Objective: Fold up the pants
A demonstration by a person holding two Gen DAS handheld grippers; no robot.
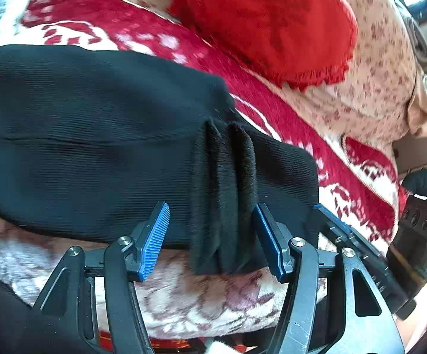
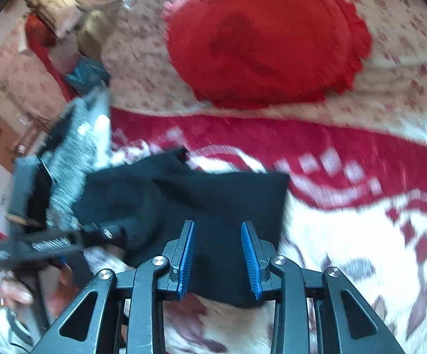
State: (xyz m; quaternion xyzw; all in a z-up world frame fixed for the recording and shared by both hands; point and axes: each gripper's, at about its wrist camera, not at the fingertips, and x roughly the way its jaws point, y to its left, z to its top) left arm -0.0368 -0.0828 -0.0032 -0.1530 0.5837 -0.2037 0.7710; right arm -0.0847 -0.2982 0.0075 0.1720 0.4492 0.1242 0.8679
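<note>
Both jaws are let go now, left gripper [image 1: 212, 236] and right gripper [image 2: 218, 253] straddling the black pants [image 1: 95, 135]. I'd back straight off so the pads don't drag that bunched edge, then smooth the fold flat on the blanket [image 1: 272, 112].

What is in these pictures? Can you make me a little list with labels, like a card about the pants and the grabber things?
pants: black pants, folded, lying on the blanket
blanket: red and white patterned blanket
pillow: red round cushion with a frilly edge, beyond the pants
left gripper: left gripper, blue pads apart, a bunched fold of the pants between them, not pinched
right gripper: right gripper, blue pads apart over the pants' edge, not pinched
sharpness: right wrist view is blurred
</note>
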